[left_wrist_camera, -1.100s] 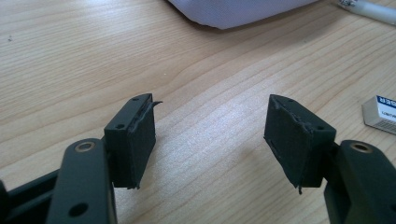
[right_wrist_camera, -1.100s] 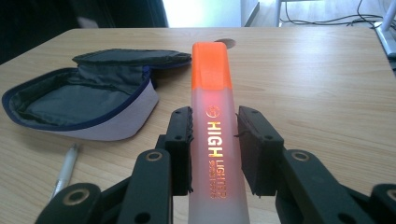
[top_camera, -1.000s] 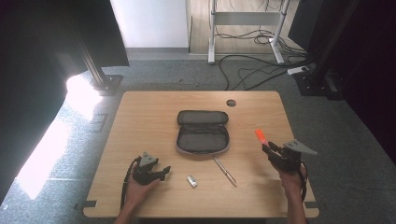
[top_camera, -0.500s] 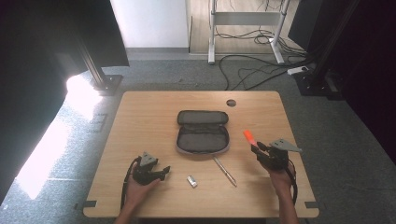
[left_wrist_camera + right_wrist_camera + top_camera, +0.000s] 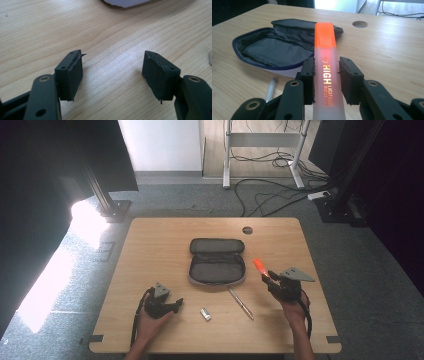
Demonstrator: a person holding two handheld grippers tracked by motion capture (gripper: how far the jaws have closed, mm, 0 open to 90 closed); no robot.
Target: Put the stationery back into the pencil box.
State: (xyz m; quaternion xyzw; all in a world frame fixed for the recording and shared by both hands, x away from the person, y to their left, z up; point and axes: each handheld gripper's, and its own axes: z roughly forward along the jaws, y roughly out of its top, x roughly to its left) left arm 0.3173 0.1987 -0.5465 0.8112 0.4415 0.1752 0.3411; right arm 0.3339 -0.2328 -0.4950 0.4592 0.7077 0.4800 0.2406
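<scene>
The highlighter [image 5: 325,72], pinched in the right claw [image 5: 270,279], has been carried leftward to just beside the open case [image 5: 217,266], so dropping it in seems near. The left claw [image 5: 112,75] is spread over the counter [image 5: 150,245], empty.

My left gripper [image 5: 113,75] and right gripper [image 5: 327,81] are black, with brass-ringed screw holes, frayed pads [image 5: 75,75], grey three-cornered plates and trailing black cables.

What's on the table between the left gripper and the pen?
A small pale eraser-like block lies between the left gripper and the pen; the high view shows it.
</scene>
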